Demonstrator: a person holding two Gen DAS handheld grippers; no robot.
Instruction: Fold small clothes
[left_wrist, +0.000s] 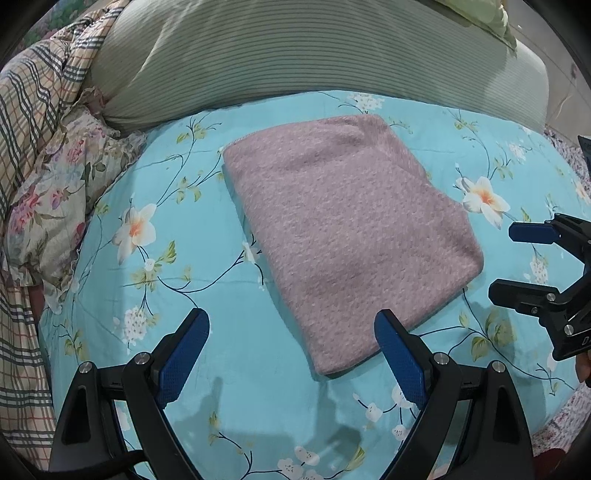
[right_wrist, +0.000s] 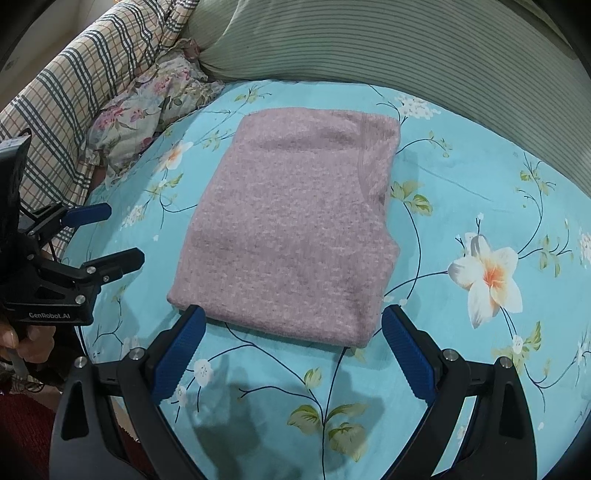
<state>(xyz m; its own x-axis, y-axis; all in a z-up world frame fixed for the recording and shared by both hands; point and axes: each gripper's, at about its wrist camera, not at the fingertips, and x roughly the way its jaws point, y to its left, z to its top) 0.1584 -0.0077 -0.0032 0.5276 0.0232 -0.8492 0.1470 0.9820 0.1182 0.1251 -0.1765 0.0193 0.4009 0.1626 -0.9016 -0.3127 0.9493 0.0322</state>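
Observation:
A pink fuzzy knit garment (left_wrist: 347, 236) lies folded into a flat rectangle on the turquoise floral bedsheet (left_wrist: 207, 398); it also shows in the right wrist view (right_wrist: 291, 229). My left gripper (left_wrist: 291, 332) is open and empty, hovering just short of the garment's near left corner. My right gripper (right_wrist: 291, 328) is open and empty, above the garment's near edge. The right gripper (left_wrist: 506, 262) shows at the right edge of the left wrist view, and the left gripper (right_wrist: 122, 232) shows at the left of the right wrist view, both apart from the garment.
A green striped pillow (left_wrist: 280, 48) lies behind the garment. A plaid quilt (left_wrist: 29, 103) and a floral pillow (left_wrist: 55, 192) are bunched at the left. The same pillow (right_wrist: 406, 44) and quilt (right_wrist: 74, 85) show in the right wrist view.

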